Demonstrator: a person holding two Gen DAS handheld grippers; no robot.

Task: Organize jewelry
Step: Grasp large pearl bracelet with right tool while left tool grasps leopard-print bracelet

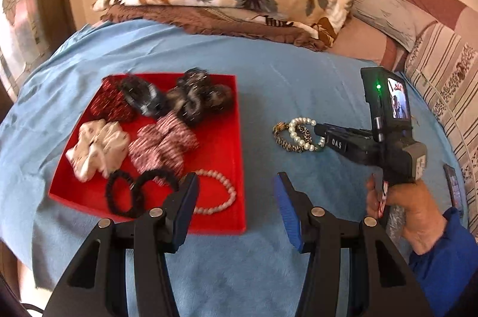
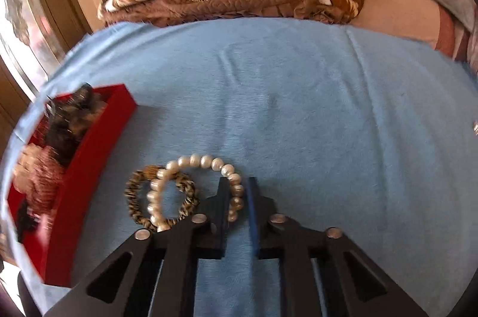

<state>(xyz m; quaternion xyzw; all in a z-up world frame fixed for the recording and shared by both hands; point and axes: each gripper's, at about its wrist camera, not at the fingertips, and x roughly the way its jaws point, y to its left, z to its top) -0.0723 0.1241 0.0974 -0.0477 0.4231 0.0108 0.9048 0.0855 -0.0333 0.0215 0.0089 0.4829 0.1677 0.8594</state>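
While the right gripper (image 2: pixel 237 197) pinches the pearl bracelet (image 2: pixel 197 185), a leopard band (image 2: pixel 158 199) overlaps it; left gripper (image 1: pixel 236 206) gapes.

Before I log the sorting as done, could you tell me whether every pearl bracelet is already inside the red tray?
No, one pearl bracelet lies on the blue blanket outside the red tray, overlapping a leopard-print band.

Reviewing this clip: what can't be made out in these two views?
- Left wrist view: right gripper tips hidden behind the pearl bracelet.
- Right wrist view: red tray cut off by the left edge; its contents blurred.
- Right wrist view: small object at the right edge, too small and cut off.
- Left wrist view: scrunchies motion-blurred.
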